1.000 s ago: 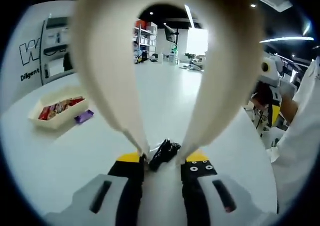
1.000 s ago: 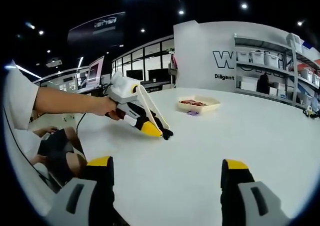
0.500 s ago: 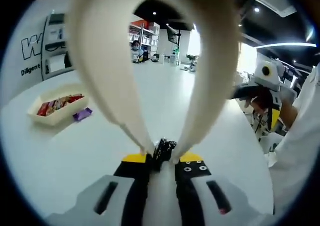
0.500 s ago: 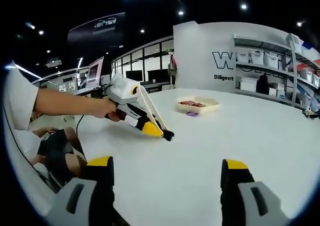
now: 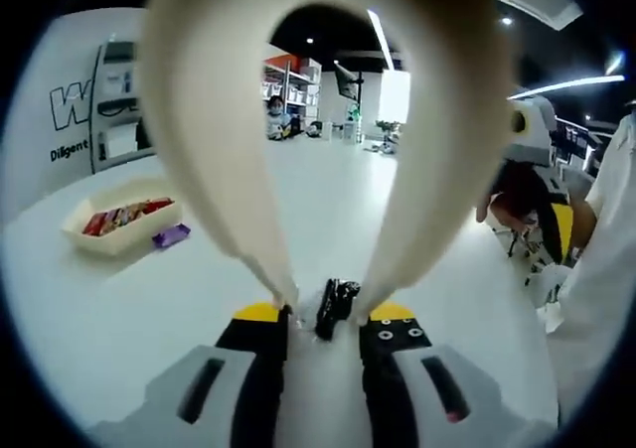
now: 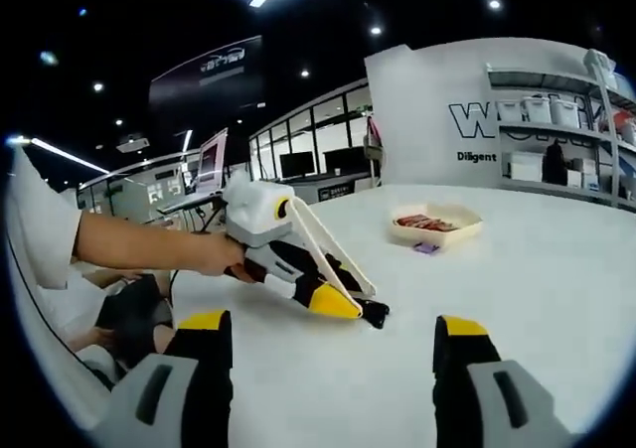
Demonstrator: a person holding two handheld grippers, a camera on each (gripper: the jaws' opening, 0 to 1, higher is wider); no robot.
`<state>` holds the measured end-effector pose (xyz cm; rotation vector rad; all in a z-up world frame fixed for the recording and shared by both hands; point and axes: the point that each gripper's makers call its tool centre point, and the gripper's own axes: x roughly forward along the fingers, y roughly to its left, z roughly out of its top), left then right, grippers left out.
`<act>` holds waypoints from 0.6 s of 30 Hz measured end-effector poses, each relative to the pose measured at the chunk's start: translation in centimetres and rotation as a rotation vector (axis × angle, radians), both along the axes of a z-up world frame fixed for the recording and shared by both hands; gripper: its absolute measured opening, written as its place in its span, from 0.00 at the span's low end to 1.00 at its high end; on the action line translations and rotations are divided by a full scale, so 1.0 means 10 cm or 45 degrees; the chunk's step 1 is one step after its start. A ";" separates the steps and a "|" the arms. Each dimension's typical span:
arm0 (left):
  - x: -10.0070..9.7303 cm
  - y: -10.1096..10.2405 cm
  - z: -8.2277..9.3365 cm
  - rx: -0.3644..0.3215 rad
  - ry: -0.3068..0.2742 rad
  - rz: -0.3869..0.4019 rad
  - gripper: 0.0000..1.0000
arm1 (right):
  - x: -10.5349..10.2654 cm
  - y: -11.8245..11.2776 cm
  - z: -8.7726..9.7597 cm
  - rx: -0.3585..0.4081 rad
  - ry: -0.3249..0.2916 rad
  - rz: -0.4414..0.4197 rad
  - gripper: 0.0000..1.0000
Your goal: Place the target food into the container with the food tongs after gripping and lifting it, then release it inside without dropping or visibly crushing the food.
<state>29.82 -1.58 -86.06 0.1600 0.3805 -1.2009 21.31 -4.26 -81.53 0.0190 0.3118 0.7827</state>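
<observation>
My left gripper (image 5: 326,315) is shut on cream food tongs (image 5: 224,170), whose two arms run along its jaws. A small black wrapped food piece (image 5: 336,309) is pinched between the tong tips, standing nearly upright close over the white table (image 5: 109,319). The right gripper view has this from the side: a hand holding the left gripper (image 6: 336,303), with the black piece (image 6: 375,313) at its yellow tip. I cannot tell whether the piece touches the table. A cream tray (image 5: 89,237) (image 6: 465,231) holding red-wrapped snacks sits farther off. My right gripper (image 6: 331,325) is open and holds nothing.
A purple wrapped snack (image 5: 171,235) (image 6: 426,248) lies on the table just beside the tray. A person in white (image 5: 606,259) stands at the table's right edge; their sleeve and arm (image 6: 129,249) reach in. Shelves and a wall stand behind the tray.
The tong tips squeezed in on the black piece half a second ago and stand slightly wider now; the piece turned more upright. The right gripper's camera shifted, so the left gripper looks nearer.
</observation>
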 end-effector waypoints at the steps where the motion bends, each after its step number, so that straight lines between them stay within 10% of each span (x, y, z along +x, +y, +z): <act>1: 0.00 0.01 0.02 -0.018 -0.011 0.008 0.26 | -0.03 0.01 -0.02 0.009 0.005 0.003 0.81; 18: -0.45 -0.06 0.44 -0.341 -0.012 0.006 0.27 | -0.23 0.15 0.06 0.117 0.027 0.054 0.74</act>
